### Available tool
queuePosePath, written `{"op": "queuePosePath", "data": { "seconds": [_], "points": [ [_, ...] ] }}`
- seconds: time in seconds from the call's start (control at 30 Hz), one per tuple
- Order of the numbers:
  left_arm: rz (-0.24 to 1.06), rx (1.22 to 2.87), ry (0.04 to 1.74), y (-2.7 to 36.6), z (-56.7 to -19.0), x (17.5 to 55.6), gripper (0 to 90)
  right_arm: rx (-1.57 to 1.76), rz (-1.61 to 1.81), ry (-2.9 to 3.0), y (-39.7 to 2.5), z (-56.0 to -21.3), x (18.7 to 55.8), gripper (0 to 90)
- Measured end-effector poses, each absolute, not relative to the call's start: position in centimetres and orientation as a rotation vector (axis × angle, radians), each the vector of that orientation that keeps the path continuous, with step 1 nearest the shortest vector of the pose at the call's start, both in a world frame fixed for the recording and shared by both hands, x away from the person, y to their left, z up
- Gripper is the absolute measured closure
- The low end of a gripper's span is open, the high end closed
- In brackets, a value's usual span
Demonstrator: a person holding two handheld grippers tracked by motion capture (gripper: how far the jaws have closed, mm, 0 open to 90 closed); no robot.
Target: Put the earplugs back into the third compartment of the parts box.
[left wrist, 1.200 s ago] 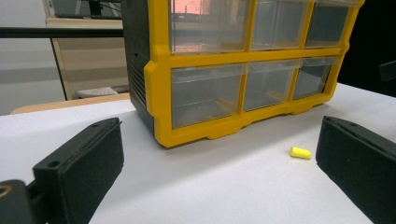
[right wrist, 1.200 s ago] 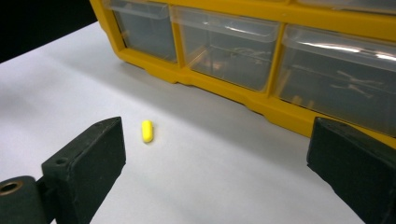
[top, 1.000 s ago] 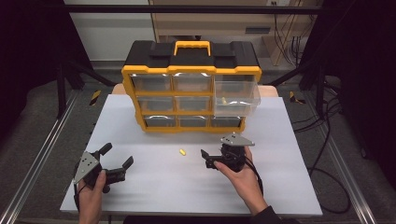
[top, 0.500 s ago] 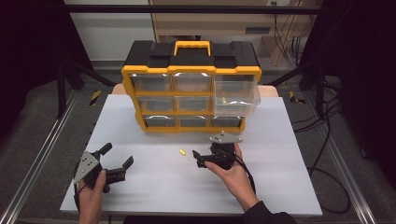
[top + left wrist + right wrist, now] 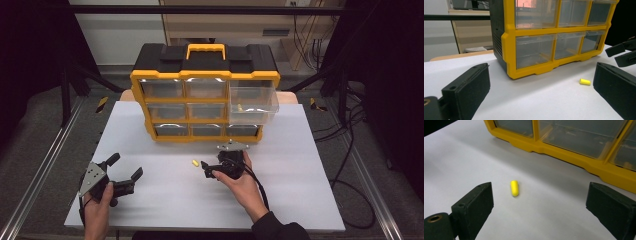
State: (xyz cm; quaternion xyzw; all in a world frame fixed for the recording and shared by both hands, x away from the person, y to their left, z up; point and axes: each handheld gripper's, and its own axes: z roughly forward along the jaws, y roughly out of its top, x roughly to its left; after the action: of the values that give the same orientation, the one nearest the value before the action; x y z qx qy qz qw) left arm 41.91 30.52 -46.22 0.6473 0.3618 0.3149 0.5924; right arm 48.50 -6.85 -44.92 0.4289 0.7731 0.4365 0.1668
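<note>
Two grippers, both w/ jaws spread and holding nothing. Right gripper point(image 5: 207, 169), held in the person's right hand point(image 5: 243, 184), sat low over the white table point(image 5: 300, 190), jaws pointing toward a small yellow capsule point(image 5: 195, 163) lying on its side on the bare tabletop. In the right gripper view the capsule point(image 5: 514, 188) lay ahead of the jaws, nearer the left-hand one, untouched and not yet between them. Left gripper point(image 5: 125, 172) rested near the table's front-left corner, well apart from the capsule; in the left gripper view the capsule point(image 5: 584, 81) appeared far right, just beside that view's right-hand jaw, w/ the other gripper's jaw tips point(image 5: 622, 51) above it. Behind the capsule stood a yellow-and-black drawer organizer point(image 5: 205, 95) w/ clear drawers; its upper-right drawer point(image 5: 252, 99) was pulled out, w/ a small yellow item point(image 5: 239, 107) inside, approx. same colour as the capsule.
</note>
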Motion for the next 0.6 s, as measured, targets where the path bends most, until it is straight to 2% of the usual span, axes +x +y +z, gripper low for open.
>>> {"op": "queuePosePath", "data": {
  "seconds": [0.6],
  "points": [
    [0.73, 1.507, 0.838, 30.5, -46.2, 41.9, 0.7, 1.241, 1.18, 2.257, -5.3, -45.8, 49.3, 11.6]
  ]
}}
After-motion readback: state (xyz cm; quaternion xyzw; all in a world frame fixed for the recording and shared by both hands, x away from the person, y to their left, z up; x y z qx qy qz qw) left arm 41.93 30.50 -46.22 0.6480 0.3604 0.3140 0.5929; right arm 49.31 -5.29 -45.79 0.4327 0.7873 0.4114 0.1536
